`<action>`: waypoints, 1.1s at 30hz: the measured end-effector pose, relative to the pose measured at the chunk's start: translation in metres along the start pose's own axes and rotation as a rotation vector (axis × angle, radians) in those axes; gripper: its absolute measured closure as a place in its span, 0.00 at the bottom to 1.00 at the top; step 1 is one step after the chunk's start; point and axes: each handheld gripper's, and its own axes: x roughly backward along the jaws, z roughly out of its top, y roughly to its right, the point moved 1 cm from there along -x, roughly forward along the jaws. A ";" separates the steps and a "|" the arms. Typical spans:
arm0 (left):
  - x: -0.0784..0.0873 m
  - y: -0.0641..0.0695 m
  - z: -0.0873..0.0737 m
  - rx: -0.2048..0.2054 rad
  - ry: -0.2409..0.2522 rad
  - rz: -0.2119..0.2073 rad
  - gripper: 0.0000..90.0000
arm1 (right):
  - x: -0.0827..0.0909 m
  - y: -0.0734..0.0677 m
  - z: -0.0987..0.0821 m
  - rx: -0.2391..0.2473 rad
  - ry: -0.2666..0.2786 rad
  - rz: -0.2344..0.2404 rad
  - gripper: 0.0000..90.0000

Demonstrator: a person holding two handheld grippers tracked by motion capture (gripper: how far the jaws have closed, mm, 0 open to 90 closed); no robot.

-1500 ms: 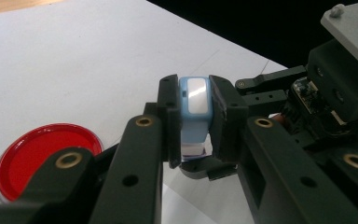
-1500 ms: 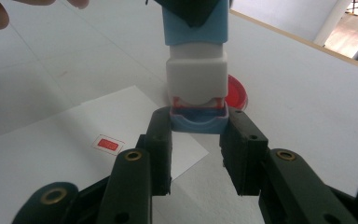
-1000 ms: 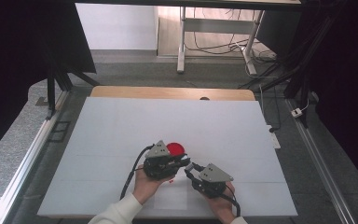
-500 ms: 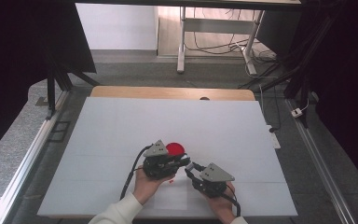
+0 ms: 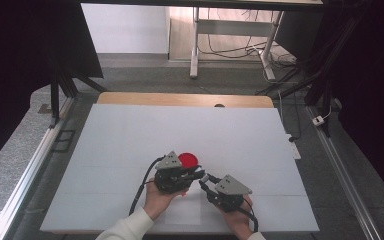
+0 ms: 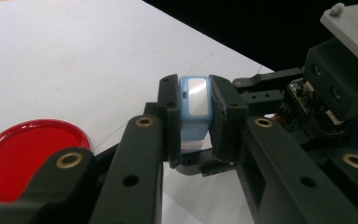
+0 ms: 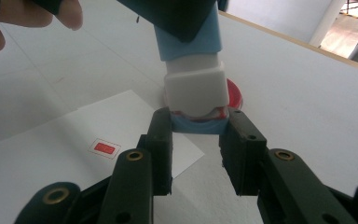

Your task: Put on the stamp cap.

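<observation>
A light blue stamp-like block [image 6: 194, 95] with a pale face sits clamped between the jaws of my left gripper [image 6: 195, 109]. In the right gripper view the same block has a blue body [image 7: 189, 42], a white middle section [image 7: 196, 86] and a blue end cap [image 7: 198, 125]. My right gripper [image 7: 199, 128] is shut on that cap, and a thin red line shows at the seam above it. In the high view the left gripper [image 5: 199, 173] and the right gripper [image 5: 206, 182] meet tip to tip near the table's front, just above the surface.
A round red dish [image 5: 189, 159] lies on the white table [image 5: 180, 125] just behind the left gripper. A white sheet [image 7: 74, 140] with a small red stamped mark [image 7: 104, 147] lies under the grippers. A wooden strip [image 5: 180, 99] edges the far side.
</observation>
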 end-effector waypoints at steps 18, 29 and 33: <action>0.001 0.002 0.001 -0.022 -0.043 0.010 0.84 | 0.000 -0.004 0.000 0.065 -0.021 -0.038 0.72; 0.003 0.001 0.002 -0.004 -0.034 0.000 0.84 | 0.003 -0.007 0.001 0.125 -0.010 -0.081 0.72; 0.001 0.001 0.001 -0.008 -0.043 0.008 0.84 | 0.001 -0.009 0.001 0.154 -0.019 -0.093 0.72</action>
